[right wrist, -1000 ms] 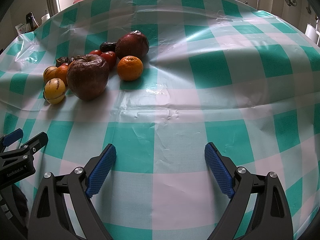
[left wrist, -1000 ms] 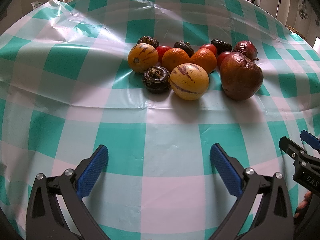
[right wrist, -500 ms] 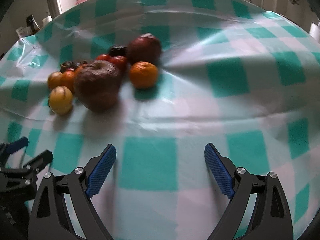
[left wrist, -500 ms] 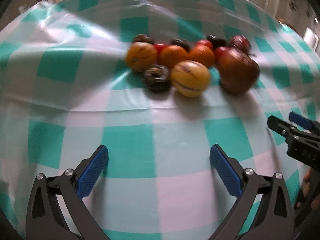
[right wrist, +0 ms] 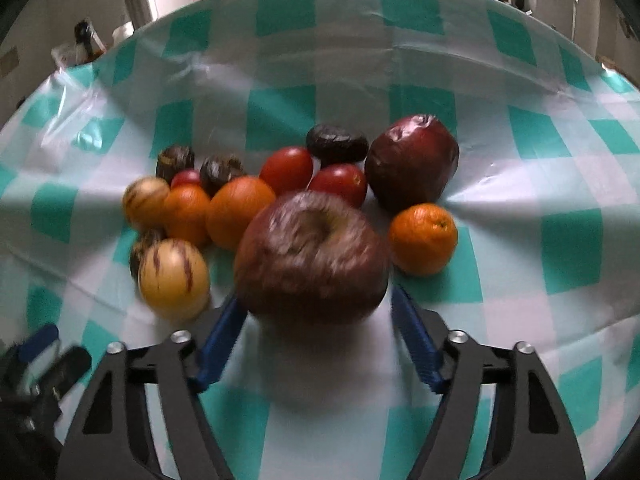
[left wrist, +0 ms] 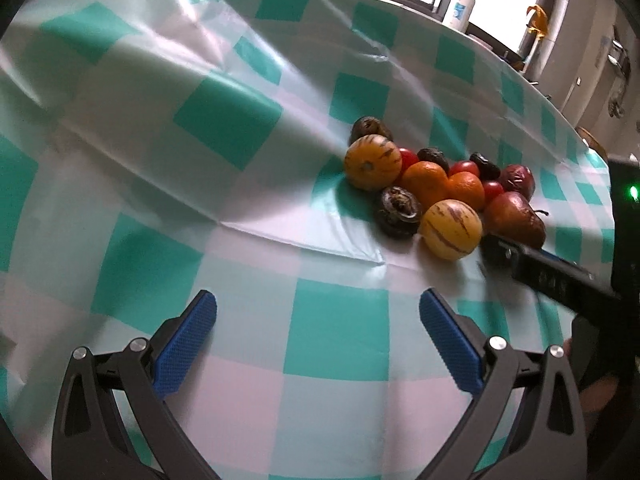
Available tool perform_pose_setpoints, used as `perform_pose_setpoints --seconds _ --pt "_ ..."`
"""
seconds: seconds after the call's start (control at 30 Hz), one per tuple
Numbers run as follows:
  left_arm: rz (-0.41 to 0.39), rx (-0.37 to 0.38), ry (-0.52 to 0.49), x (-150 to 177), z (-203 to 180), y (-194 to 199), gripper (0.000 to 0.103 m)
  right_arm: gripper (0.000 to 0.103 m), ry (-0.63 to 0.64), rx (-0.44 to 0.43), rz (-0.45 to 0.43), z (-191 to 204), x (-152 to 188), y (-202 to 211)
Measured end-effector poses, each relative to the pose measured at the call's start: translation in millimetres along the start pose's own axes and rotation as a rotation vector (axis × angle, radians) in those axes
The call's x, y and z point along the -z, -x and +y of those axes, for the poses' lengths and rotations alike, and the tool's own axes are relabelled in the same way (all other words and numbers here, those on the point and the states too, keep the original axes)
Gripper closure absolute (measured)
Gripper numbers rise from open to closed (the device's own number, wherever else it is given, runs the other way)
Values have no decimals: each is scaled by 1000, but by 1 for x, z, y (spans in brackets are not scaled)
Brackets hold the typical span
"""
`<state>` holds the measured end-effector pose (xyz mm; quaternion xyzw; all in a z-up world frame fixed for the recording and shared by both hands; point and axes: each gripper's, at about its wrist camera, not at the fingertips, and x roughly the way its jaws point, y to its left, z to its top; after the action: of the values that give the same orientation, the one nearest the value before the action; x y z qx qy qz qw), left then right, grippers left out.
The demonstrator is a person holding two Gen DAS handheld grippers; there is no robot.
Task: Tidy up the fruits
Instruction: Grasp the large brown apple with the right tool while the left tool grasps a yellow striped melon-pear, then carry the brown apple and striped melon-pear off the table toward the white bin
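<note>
Now the right tongs point(right wrist: 316, 332), spread wide, straddle the big apple point(right wrist: 312, 256) at the fruit pile's near edge on the counter point(right wrist: 560, 160), apparently ready to clamp it, while the left tongs point(left wrist: 318, 344) hang apart and empty.

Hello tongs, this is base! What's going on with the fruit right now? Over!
Right tongs open, straddling the big wrinkly apple. Left tongs open, empty, over bare tablecloth. Striped yellow fruit and orange crowd the apple's sides.
</note>
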<state>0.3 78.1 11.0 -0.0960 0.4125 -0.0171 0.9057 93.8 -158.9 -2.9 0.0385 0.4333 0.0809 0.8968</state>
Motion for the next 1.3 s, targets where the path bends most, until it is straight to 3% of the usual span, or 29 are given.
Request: perform_pose_setpoints --seconds 0.07,0.23,0.4,0.53,0.6,0.73,0.8,0.83,0.87,0.93,0.97,1.13,1.2,1.3 --pt "-12 -4 -39 -1 -11 0 2 43 -25 -48 -13 -8 1 3" --pt "-21 4 -144 1 -37 0 2 43 -99 -70 -73 -31 18 28" --pt "44 51 -132 -5 -64 -19 3 45 -168 -30 -150 -55 53 65" --pt "76 16 -112 -14 -91 -41 19 49 -203 -19 -207 -71 69 88" --pt "74 -51 -116 -19 -103 -52 19 49 -207 -34 -205 -72 71 87" --pt "87 -108 -119 -28 -115 -66 19 46 -179 -42 -180 -69 70 85" --pt "91 -143 -129 -30 -120 -72 19 27 -166 -35 -137 -66 71 81" --pt "86 -160 -131 -30 -121 -72 25 23 -166 -33 -131 -66 71 81" --pt "70 -166 -129 -28 -121 -70 39 20 -158 -27 -139 -64 71 82" --pt "52 -146 -147 -24 -120 -65 56 17 -133 -3 -127 -58 70 78" --pt "49 -128 -158 -20 -120 -62 59 17 -107 15 -102 -52 67 73" --pt "33 -59 -93 -4 -89 -42 60 18 -47 107 -54 -39 52 50" --pt "23 -24 -57 2 -70 -33 60 39 -35 142 -50 -37 48 45" --pt "4 17 -22 5 -50 -23 60 40 -62 132 -64 -42 48 46"
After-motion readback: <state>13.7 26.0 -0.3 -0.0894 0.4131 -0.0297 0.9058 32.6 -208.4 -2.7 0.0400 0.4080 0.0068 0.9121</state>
